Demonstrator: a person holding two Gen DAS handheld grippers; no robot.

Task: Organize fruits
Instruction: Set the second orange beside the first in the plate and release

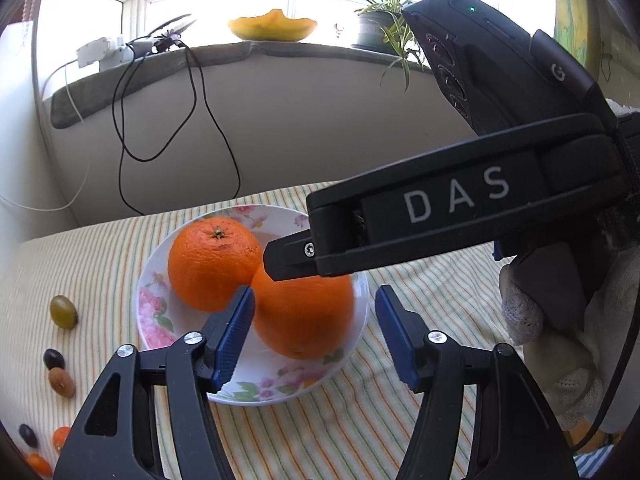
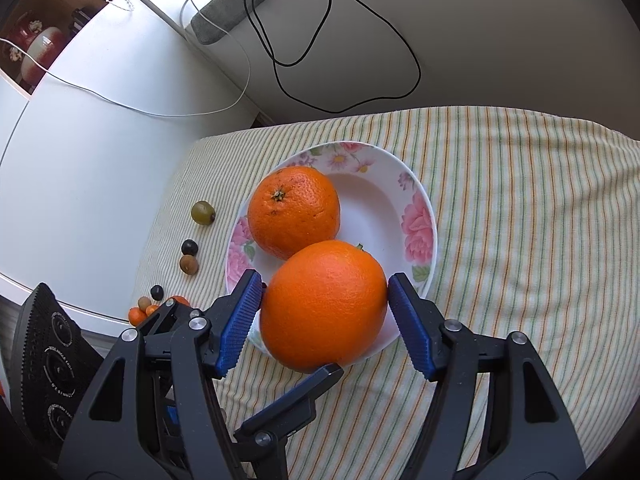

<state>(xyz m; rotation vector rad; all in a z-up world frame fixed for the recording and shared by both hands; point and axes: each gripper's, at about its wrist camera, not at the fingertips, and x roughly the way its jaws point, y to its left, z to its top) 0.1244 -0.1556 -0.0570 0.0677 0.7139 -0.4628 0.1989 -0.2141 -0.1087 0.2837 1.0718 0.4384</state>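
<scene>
A floral plate (image 2: 420,216) on the striped cloth holds two oranges. The far orange (image 2: 294,211) lies stem up; it also shows in the left wrist view (image 1: 212,262). The near orange (image 2: 324,306) sits between my right gripper's (image 2: 324,320) blue pads (image 2: 410,328), which touch its sides; its underside seems to rest on the plate's near rim. In the left wrist view the near orange (image 1: 304,316) lies partly under the right gripper's body (image 1: 440,216). My left gripper (image 1: 316,332) is open and empty, just in front of the plate (image 1: 160,312).
Small fruits lie left of the plate: a green one (image 2: 203,213), dark and brown ones (image 2: 189,256), tiny orange ones (image 2: 138,315). A white cabinet (image 2: 100,160) stands left. Cables (image 2: 340,40) hang on the back wall. A sill holds a yellow dish (image 1: 272,26) and a plant (image 1: 380,28).
</scene>
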